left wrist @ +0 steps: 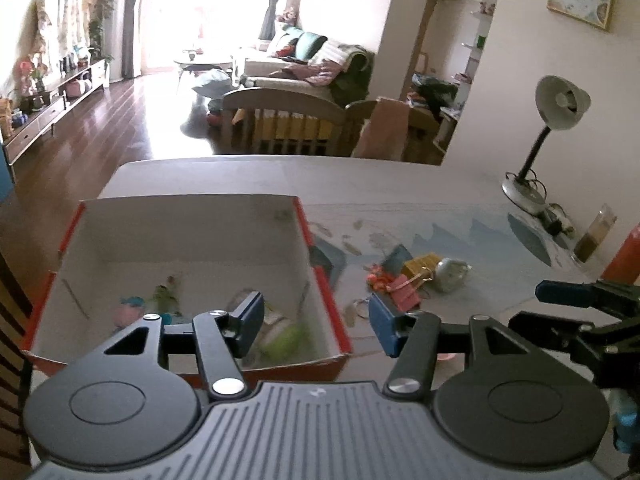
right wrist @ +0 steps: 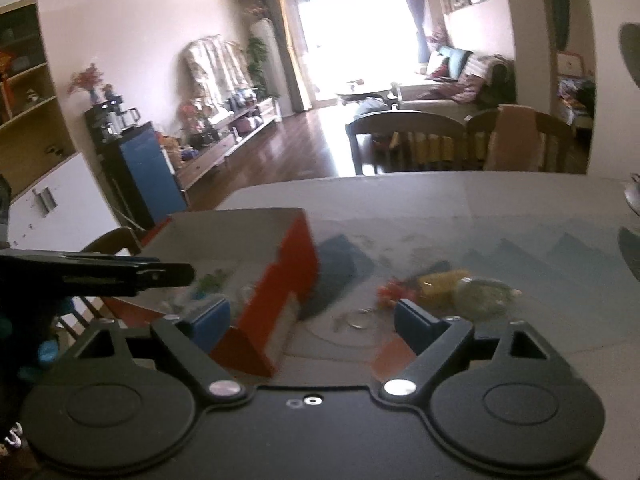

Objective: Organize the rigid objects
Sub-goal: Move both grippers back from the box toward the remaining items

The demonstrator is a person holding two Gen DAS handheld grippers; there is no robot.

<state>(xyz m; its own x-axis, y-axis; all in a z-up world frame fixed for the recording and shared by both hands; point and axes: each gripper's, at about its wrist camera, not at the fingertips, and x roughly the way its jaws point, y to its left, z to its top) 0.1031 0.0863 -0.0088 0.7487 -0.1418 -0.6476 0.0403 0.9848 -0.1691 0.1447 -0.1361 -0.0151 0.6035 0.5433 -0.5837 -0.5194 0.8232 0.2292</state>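
I have the left gripper [left wrist: 316,326] over the near right corner of the red-and-white box [left wrist: 328,304], its jaws apart with nothing between them. Inside the box lie a green piece [left wrist: 286,342], a pink and teal piece [left wrist: 130,312] and some other small bits I cannot make out. To the right of the box, on the table [left wrist: 460,196], sits a cluster of small objects [left wrist: 416,276]: yellow, pink, orange and a rounded silvery one. A metal ring [left wrist: 362,306] lies just beside the box. My right gripper [right wrist: 312,322] stands wide and empty, facing the box's red right wall. A desk lamp [left wrist: 550,136] stands well right of the box.
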